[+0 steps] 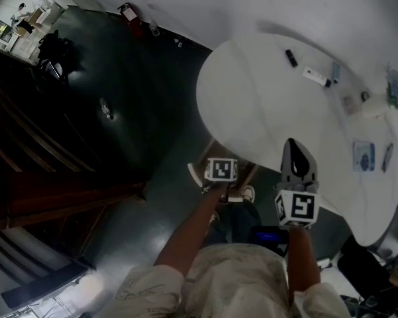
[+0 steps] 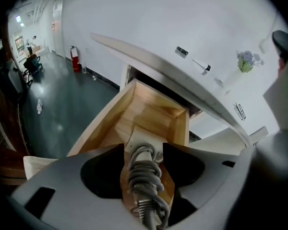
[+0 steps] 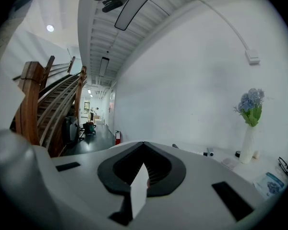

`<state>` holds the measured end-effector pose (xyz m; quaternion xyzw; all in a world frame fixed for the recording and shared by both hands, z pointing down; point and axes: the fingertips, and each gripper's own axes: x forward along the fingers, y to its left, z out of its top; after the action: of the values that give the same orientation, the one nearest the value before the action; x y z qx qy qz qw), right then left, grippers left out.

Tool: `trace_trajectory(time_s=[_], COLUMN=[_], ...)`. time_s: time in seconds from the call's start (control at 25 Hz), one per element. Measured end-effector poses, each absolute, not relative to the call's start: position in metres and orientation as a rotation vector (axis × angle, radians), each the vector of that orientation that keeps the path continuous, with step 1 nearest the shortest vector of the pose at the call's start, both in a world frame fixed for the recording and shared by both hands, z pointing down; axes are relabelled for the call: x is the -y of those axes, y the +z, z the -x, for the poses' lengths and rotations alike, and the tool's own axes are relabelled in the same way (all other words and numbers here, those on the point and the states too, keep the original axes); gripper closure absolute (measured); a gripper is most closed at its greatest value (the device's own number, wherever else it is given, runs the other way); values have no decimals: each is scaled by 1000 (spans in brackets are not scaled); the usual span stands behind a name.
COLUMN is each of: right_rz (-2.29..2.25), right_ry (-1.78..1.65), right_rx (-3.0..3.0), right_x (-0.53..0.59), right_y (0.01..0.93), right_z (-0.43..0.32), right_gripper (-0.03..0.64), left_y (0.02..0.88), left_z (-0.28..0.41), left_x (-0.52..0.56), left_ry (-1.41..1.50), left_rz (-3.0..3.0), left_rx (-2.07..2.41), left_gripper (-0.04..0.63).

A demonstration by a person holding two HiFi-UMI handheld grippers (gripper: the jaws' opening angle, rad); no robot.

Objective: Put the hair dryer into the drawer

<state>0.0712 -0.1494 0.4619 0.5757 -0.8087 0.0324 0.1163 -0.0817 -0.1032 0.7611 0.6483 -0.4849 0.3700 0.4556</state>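
Both jaws of the left gripper point(image 2: 143, 150) clamp the cord-wrapped handle of the hair dryer point(image 2: 145, 176), held just above the open wooden drawer point(image 2: 103, 123) beneath the white table point(image 1: 252, 98). The right gripper point(image 3: 143, 147) hovers over the tabletop, jaws together, empty.

my left gripper point(image 2: 143, 145) points steeply down off a bare left forearm point(image 1: 186, 237), jaws wide and clamped on the dryer point(image 2: 145, 178). my right gripper point(image 1: 292, 146) points nearly level, jaws together, empty, right forearm point(image 1: 302, 260) straight behind it. both arms reach forward side by side.
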Motion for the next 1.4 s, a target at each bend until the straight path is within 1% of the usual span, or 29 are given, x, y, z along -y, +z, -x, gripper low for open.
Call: trace_trajectory(time_s=[0.36, 0.44, 0.52, 0.6, 0.68, 0.84, 1.08, 1.2, 1.4], right_rz=[-1721, -1730, -1735, -1742, -1752, -1778, -1852, -1883, -1934], right_ry=[65, 51, 32, 19, 9, -21, -65, -72, -88], right_rx=[2379, 2386, 2393, 2395, 2390, 2383, 2362, 2339, 2300], right_x=[138, 134, 128, 122, 115, 99, 79, 67, 48], right_y=[446, 440, 435, 430, 425, 413, 404, 400, 394], right_z=[-68, -65, -62, -60, -59, -51, -57, -60, -69], right_gripper=[614, 614, 614, 614, 614, 614, 614, 614, 614], left_y=[711, 696, 679, 663, 646, 610, 569, 540, 495], left_z=[70, 70, 73, 78, 84, 102, 106, 97, 79], left_x=[106, 108, 111, 113, 115, 121, 128, 131, 129], left_ry=[715, 681, 653, 641, 619, 549, 409, 306, 220], left_rz=[-1673, -1696, -1725, -1751, -1778, -1860, -1998, -2123, -2298], left_rx=[1177, 1194, 1223, 1257, 1297, 1396, 1464, 1469, 1475], left_gripper=[334, 341, 363, 392, 438, 590, 592, 592, 594])
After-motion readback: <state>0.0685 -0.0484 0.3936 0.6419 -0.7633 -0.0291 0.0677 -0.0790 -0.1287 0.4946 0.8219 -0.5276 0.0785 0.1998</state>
